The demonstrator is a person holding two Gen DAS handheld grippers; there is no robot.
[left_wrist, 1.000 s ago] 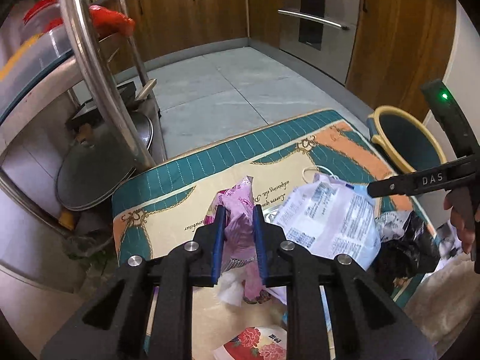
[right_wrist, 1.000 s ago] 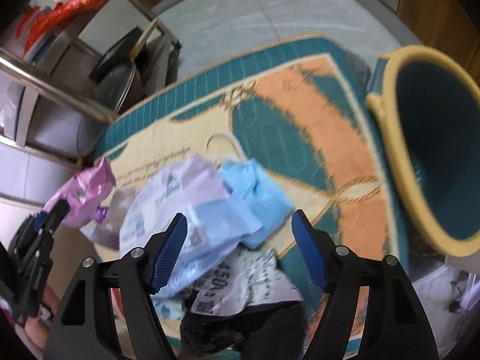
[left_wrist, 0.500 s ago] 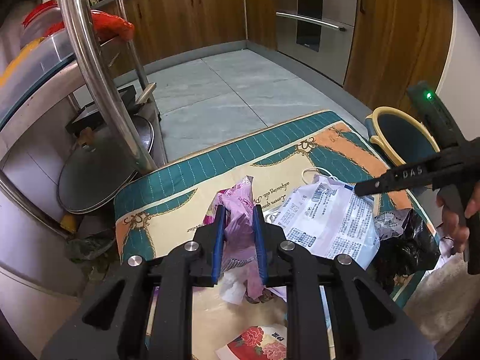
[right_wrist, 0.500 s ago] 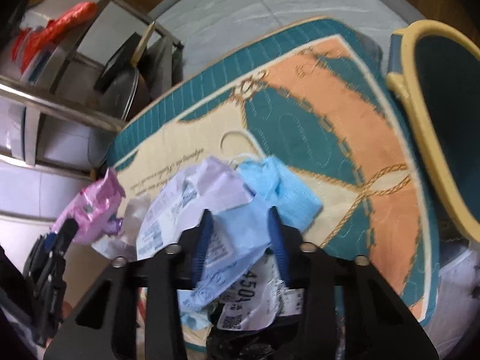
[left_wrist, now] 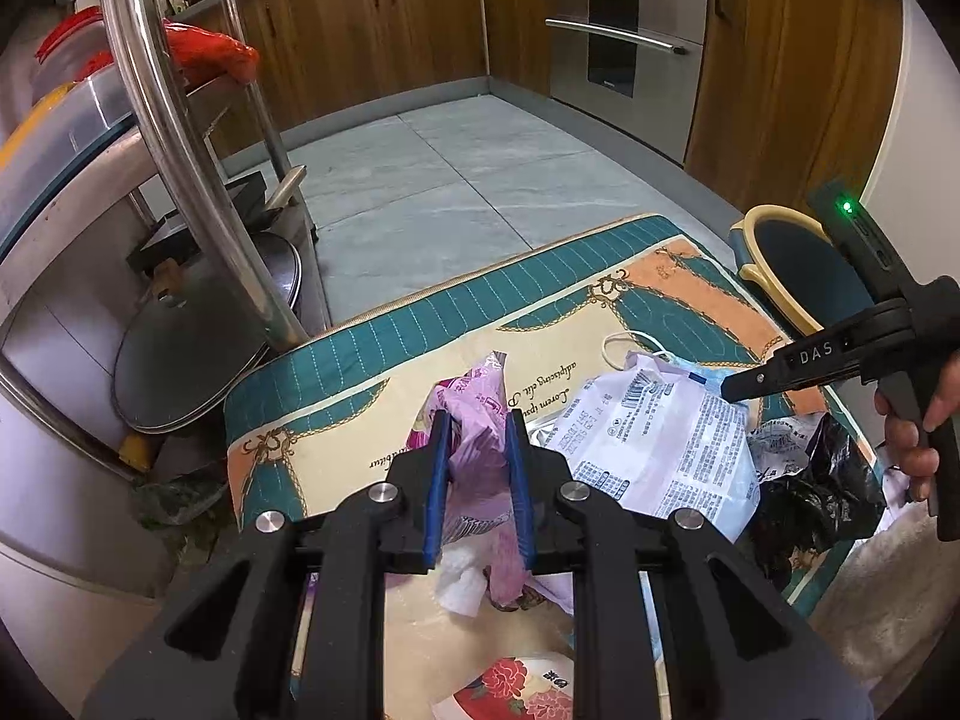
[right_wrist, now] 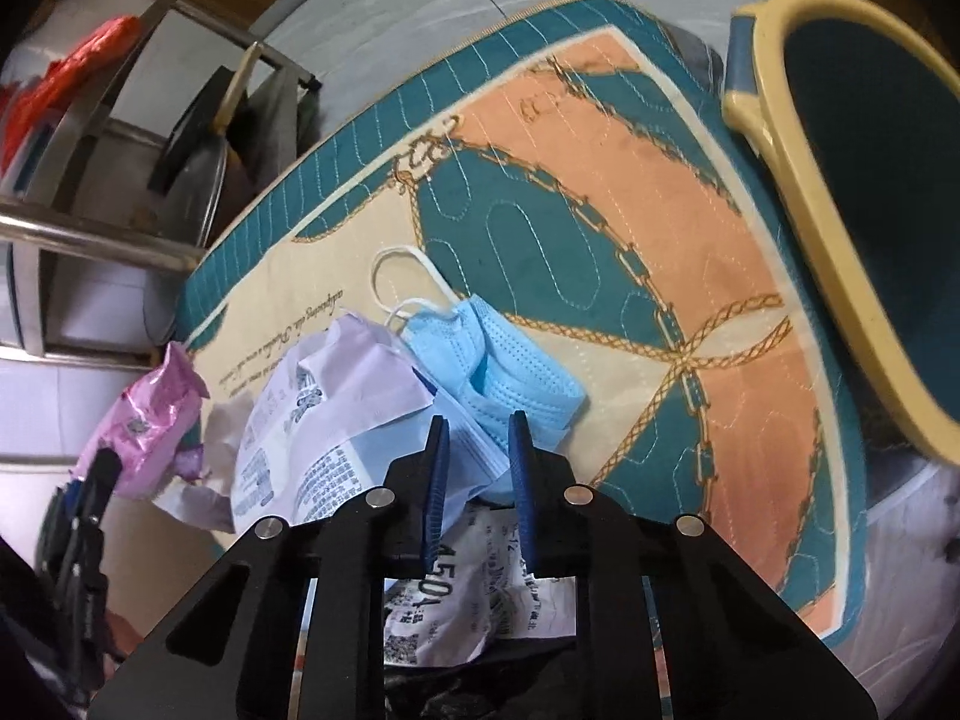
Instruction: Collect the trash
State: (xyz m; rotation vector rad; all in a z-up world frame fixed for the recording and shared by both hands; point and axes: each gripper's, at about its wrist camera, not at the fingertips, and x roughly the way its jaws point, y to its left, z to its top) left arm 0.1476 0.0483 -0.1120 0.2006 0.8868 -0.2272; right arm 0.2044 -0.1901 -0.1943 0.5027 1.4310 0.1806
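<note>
My left gripper (left_wrist: 478,429) is shut on a crumpled pink wrapper (left_wrist: 474,408), held just above the floor mat; the wrapper also shows in the right wrist view (right_wrist: 150,426). My right gripper (right_wrist: 477,435) is shut on the edge of a white printed plastic bag (right_wrist: 336,420), next to a blue face mask (right_wrist: 504,360). In the left wrist view the right gripper (left_wrist: 738,387) pinches the white bag (left_wrist: 660,450) at its far right edge. A teal bin with a yellow rim (right_wrist: 870,192) stands right of the mat and also shows in the left wrist view (left_wrist: 798,264).
The trash lies on a teal, orange and cream mat (right_wrist: 600,210). A black bag (left_wrist: 810,498), a printed label (right_wrist: 480,594) and a flowered packet (left_wrist: 516,690) lie near me. A steel rack with pan lids (left_wrist: 180,360) stands at the left. Wooden cabinets (left_wrist: 372,30) line the back.
My right gripper went from wide open to shut on the white bag's edge and has moved left and up. My left gripper stays shut on the pink wrapper.
</note>
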